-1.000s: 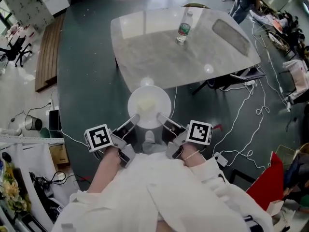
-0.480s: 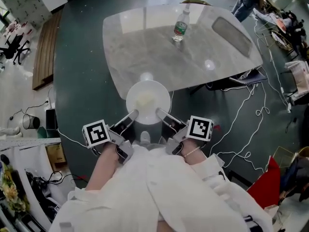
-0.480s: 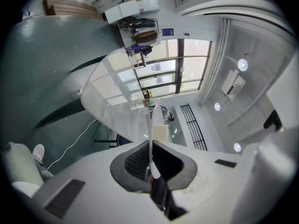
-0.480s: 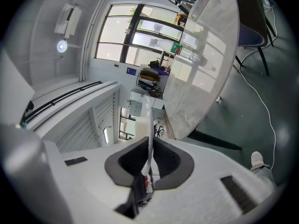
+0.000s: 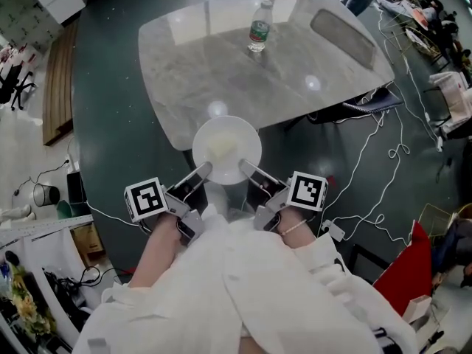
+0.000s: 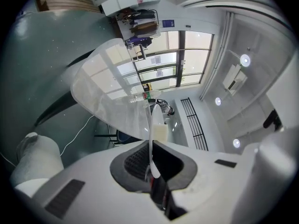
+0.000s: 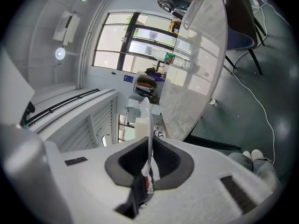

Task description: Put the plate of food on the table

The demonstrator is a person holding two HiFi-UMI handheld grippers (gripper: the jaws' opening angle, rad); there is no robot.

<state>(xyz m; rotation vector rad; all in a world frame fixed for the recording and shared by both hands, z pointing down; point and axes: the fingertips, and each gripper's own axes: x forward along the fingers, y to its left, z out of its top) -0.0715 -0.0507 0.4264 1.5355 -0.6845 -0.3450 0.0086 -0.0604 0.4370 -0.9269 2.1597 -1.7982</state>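
The counter (image 5: pixel 214 72) — pale, marbled, round-cornered — is standing on a dark green floor (image 5: pixel 110 124). A plastic bottle (image 5: pixel 257 26) is standing upright near its far edge — lights are glinting off the glossy top. White cables (image 5: pixel 399 151) are trailing over the floor at the right.

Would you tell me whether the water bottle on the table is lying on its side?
No, the water bottle stands upright near the far side of the table, with its cap at the top.
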